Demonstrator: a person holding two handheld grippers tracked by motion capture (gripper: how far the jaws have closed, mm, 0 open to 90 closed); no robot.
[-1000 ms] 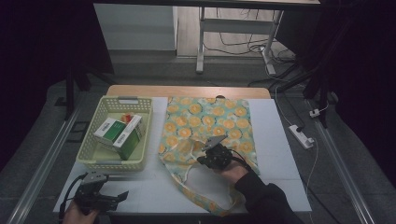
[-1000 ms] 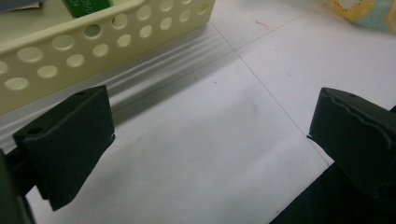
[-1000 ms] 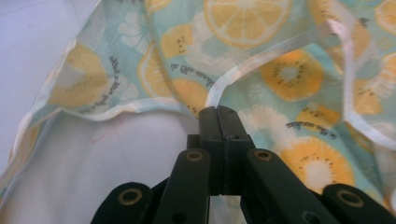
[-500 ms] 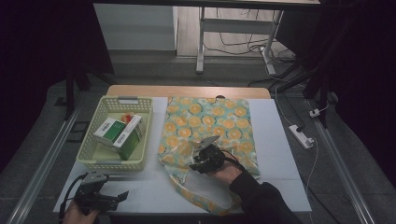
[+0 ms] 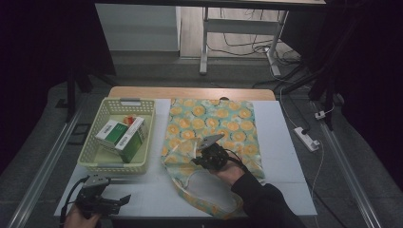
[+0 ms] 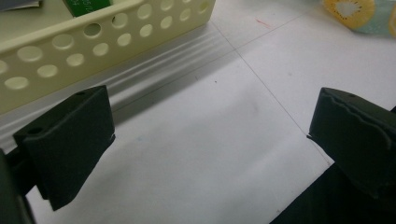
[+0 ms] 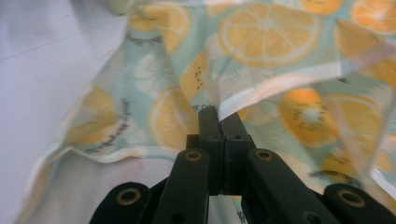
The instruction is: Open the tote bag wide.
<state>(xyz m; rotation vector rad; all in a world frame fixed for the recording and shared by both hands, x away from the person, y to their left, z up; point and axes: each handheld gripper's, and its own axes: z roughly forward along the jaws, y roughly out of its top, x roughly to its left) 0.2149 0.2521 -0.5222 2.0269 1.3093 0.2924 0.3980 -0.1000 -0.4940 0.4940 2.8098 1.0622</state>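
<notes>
So the right tongs (image 7: 219,114) have just snapped together again and are pinching the pale hem of the tote bag (image 5: 214,128), lifting one layer a bit off the rest. It's a see-through plastic bag printed with orange and kiwi slices on a mint green ground, with a cream trim along its edges and a long strap (image 5: 209,202) looping toward the near edge. It lies flat in the middle of the white tabletop (image 5: 285,142). The left tongs (image 6: 205,140) sit spread wide with nothing between them, low at the near left corner, just in front of the yellow basket (image 5: 102,164) holding green and white boxes (image 5: 121,135).
</notes>
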